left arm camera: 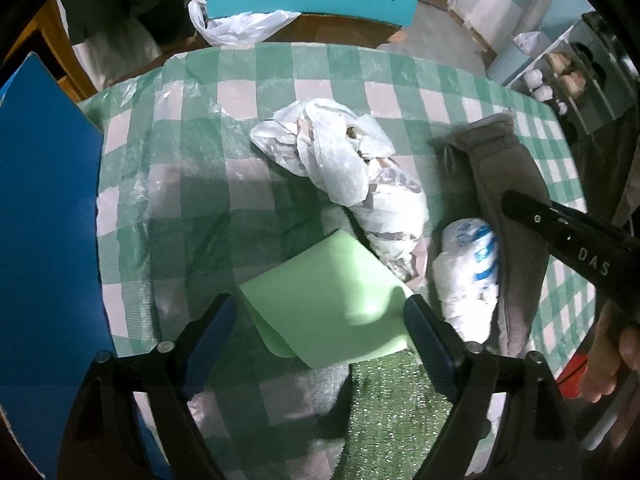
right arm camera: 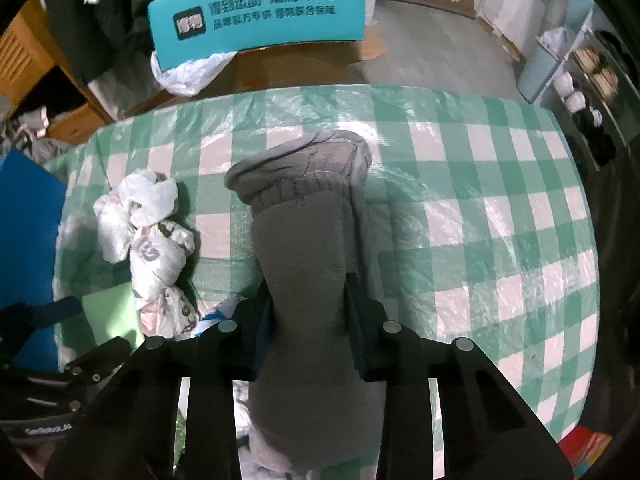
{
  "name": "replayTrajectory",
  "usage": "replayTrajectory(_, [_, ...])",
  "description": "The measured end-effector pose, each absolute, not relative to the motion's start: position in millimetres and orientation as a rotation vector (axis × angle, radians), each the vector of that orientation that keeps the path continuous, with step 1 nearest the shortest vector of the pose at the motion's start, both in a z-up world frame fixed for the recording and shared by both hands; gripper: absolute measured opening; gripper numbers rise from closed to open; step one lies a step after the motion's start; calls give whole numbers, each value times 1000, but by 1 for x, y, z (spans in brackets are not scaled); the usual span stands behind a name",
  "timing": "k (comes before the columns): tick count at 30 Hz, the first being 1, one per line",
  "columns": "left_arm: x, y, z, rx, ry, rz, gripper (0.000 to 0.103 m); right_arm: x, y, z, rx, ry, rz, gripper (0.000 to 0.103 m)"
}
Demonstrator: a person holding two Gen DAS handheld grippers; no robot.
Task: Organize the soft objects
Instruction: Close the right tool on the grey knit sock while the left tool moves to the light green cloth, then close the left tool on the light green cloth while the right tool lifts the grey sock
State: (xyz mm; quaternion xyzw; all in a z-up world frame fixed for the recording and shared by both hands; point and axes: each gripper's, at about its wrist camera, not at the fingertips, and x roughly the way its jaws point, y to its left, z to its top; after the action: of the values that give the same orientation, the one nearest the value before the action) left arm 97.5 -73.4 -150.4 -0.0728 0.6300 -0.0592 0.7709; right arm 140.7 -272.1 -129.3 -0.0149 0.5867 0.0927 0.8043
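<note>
The right gripper (right arm camera: 310,312) squeezes the gray sock (right arm camera: 304,240). The left gripper (left arm camera: 320,320) hangs wide open over the green sheet (left arm camera: 324,300). The bags (left arm camera: 344,160) nearby look unsorted, so most tidying is left.

On the desk (left arm camera: 192,128), the knotted plastic bag bundle (left arm camera: 344,164) lies near the middle. The folded cloth (left arm camera: 500,184) lies to its right, stretching toward the near edge, with the small wrapped packet (left arm camera: 468,268) touching its left side. The foam sheet (left arm camera: 324,304) lies before the bundle, overlapping the scouring pad (left arm camera: 392,412) at the near edge. Behind the desk stands the cardboard box (right arm camera: 260,28), a loose plastic bag (right arm camera: 188,72) hanging at its front. A flat board (left arm camera: 44,220) stands left of the desk.
</note>
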Motion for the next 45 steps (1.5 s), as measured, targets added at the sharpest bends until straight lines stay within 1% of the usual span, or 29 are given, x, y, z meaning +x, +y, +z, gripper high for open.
replayTrajectory(1, [97, -72, -150, -165, 1362, -134, 71, 141, -274, -127, -24, 1251, 196, 26])
replayTrajectory(2, [97, -72, -150, -170, 1364, -142, 59, 140, -275, -125, -19, 1247, 194, 25])
replayTrajectory(3, [96, -71, -150, -174, 1367, -149, 52, 140, -276, -123, -17, 1241, 192, 24])
replayTrajectory(5, [96, -72, -150, -179, 1371, -167, 28, 139, -277, -119, -13, 1231, 188, 23])
replayTrajectory(6, [96, -73, -149, -177, 1370, -171, 24, 138, -278, -117, -8, 1228, 193, 21])
replayTrajectory(8, [94, -74, -146, -170, 1358, -179, 13, 136, -277, -114, -5, 1223, 197, 21])
replayTrajectory(11, [91, -74, -140, -155, 1334, -192, 10, 134, -277, -109, -2, 1211, 202, 21])
replayTrajectory(15, [93, -74, -134, -151, 1322, -189, 10, 131, -278, -102, -2, 1197, 204, 21])
replayTrajectory(16, [94, -73, -134, -159, 1329, -182, 11, 130, -277, -101, -9, 1194, 203, 21])
replayTrajectory(18, [95, -69, -137, -196, 1350, -183, 29, 127, -276, -99, -20, 1188, 202, 21])
replayTrajectory(19, [95, -67, -138, -222, 1354, -180, 45, 125, -276, -99, -24, 1188, 202, 21])
replayTrajectory(20, [95, -66, -138, -245, 1346, -175, 53, 125, -275, -99, -27, 1189, 205, 21])
replayTrajectory(24, [94, -71, -137, -259, 1333, -172, 57, 123, -277, -101, -28, 1193, 207, 21])
replayTrajectory(26, [96, -77, -138, -238, 1340, -168, 62, 122, -278, -101, -24, 1192, 207, 21])
replayTrajectory(28, [97, -82, -141, -226, 1342, -163, 64, 122, -279, -101, -20, 1190, 208, 21])
replayTrajectory(43, [106, -102, -167, -154, 1411, -139, 66, 123, -283, -104, -3, 1194, 218, 21])
replayTrajectory(45, [105, -104, -166, -142, 1396, -149, 62, 123, -283, -105, -2, 1196, 220, 21])
